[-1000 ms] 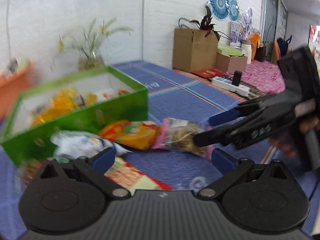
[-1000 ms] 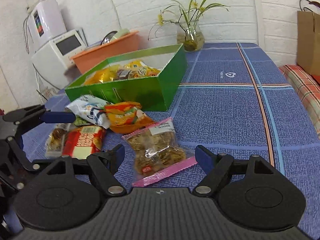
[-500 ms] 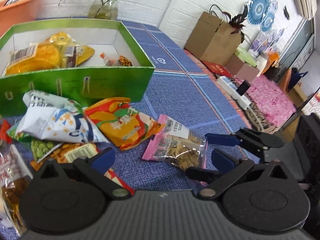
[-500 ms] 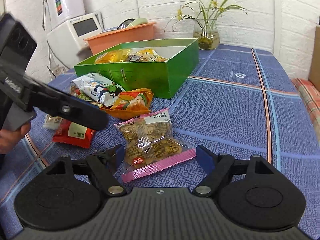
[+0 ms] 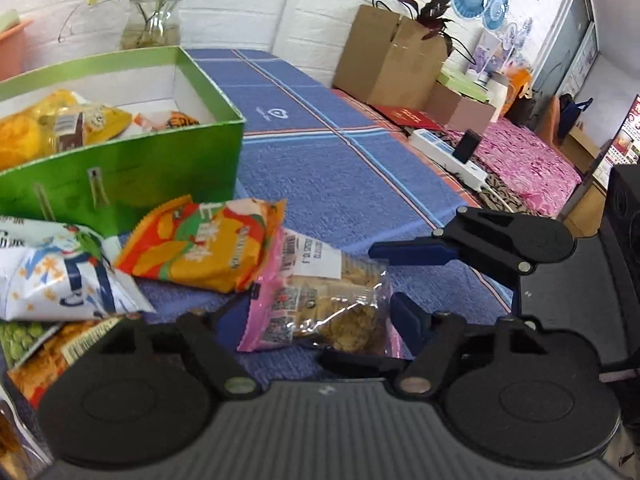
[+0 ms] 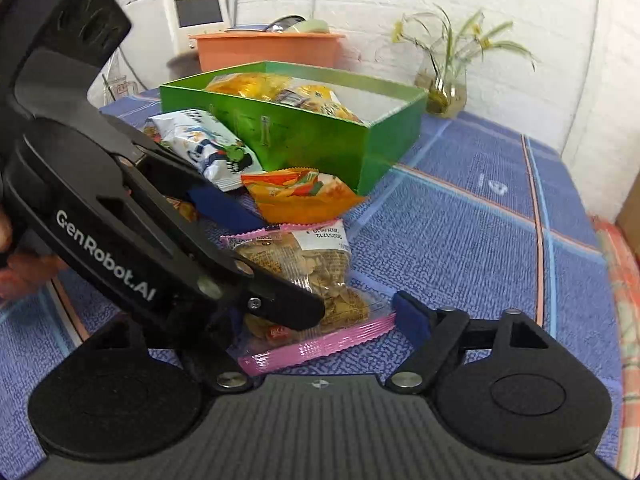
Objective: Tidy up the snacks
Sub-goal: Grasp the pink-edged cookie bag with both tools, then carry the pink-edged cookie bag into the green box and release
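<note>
A clear, pink-edged packet of biscuits (image 5: pixel 320 304) (image 6: pixel 304 264) lies on the blue cloth. My left gripper (image 5: pixel 316 312) (image 6: pixel 290 266) straddles it; its jaws are closing and the pads touch the packet's two sides. My right gripper (image 6: pixel 316 316) (image 5: pixel 346 303) stands open around the same packet from the opposite side, its left finger hidden behind the left gripper. An orange packet (image 5: pixel 208 244) (image 6: pixel 300 196) and a white-and-blue packet (image 5: pixel 60 272) (image 6: pixel 204 148) lie before the green box (image 5: pixel 120 168) (image 6: pixel 320 136), which holds yellow snack bags.
More packets (image 5: pixel 40 344) are heaped at the lower left. A glass vase (image 6: pixel 440 88) stands behind the box, an orange basin (image 6: pixel 264 48) farther back. A cardboard box (image 5: pixel 384 64) and a power strip (image 5: pixel 448 156) sit beyond the cloth's right edge. A hand (image 6: pixel 16 268) holds the left gripper.
The left gripper has come down over the pink-edged packet and its jaws have narrowed onto it. The right gripper has rolled, and the left gripper now crosses its view.
</note>
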`<move>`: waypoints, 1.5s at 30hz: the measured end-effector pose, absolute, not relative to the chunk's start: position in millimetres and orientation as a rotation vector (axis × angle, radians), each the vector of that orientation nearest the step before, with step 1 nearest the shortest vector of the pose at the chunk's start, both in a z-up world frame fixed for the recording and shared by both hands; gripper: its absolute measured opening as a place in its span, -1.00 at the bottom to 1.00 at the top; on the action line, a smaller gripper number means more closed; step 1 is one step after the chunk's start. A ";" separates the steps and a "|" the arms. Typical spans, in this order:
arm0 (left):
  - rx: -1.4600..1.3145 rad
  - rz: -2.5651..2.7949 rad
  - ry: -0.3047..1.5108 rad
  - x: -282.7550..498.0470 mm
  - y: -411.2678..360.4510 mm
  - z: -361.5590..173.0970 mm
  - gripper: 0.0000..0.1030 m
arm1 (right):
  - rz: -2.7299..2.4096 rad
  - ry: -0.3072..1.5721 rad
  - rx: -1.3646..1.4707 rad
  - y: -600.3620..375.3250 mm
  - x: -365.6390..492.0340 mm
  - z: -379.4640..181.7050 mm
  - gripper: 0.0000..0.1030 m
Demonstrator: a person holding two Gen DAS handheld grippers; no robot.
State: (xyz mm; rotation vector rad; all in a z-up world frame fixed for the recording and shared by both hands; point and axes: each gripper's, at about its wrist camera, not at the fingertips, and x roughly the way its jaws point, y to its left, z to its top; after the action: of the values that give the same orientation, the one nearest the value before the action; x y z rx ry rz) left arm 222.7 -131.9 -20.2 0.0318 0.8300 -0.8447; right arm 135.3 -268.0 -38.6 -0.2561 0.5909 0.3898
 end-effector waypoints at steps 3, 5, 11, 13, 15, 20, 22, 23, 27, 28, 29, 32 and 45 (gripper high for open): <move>0.025 -0.884 0.831 215.3 -125.7 -21.0 0.33 | 0.349 0.575 -0.294 -258.3 119.3 -38.5 1.00; 0.016 -0.898 0.839 207.0 -120.8 -20.1 0.29 | 0.330 0.572 -0.313 -251.0 108.8 -37.0 1.00; 0.048 -0.901 0.715 164.7 -93.4 2.3 0.29 | 0.349 0.471 -0.369 -229.3 75.8 -19.3 1.00; 0.067 -0.882 0.650 152.4 -83.6 14.8 0.28 | 0.365 0.416 -0.393 -218.6 71.7 -10.4 1.00; 0.076 -0.847 0.596 147.5 -70.2 25.0 0.28 | 0.379 0.360 -0.412 -208.4 73.4 -3.9 1.00; 0.063 -0.742 0.537 158.9 -43.2 39.1 0.28 | 0.396 0.260 -0.434 -180.5 99.6 0.5 1.00; 0.065 -0.704 0.515 169.1 -32.3 45.4 0.28 | 0.397 0.221 -0.450 -169.8 113.0 2.1 1.00; 0.066 -0.687 0.503 176.0 -28.6 48.6 0.28 | 0.395 0.203 -0.461 -163.1 121.5 4.4 1.00; 0.064 -0.645 0.475 216.6 -20.4 59.1 0.28 | 0.381 0.180 -0.466 -149.7 164.6 17.4 1.00; 0.074 -0.640 0.476 227.4 -19.7 60.9 0.28 | 0.380 0.185 -0.465 -148.0 175.6 19.9 1.00; 0.082 -0.626 0.479 238.6 -20.5 61.9 0.28 | 0.382 0.192 -0.461 -147.2 187.6 21.4 1.00; 0.071 -0.596 0.510 278.7 -20.0 61.3 0.34 | 0.393 0.229 -0.417 -147.9 222.9 23.6 1.00; 0.024 -0.408 0.483 297.5 8.0 51.5 0.98 | 0.368 0.229 -0.319 -174.1 212.4 16.0 1.00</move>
State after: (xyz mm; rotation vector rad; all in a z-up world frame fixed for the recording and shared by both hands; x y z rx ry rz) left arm 297.5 8.0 51.5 0.0241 0.4832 -0.4081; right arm 212.4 -174.1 16.0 -0.3191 0.2293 0.3684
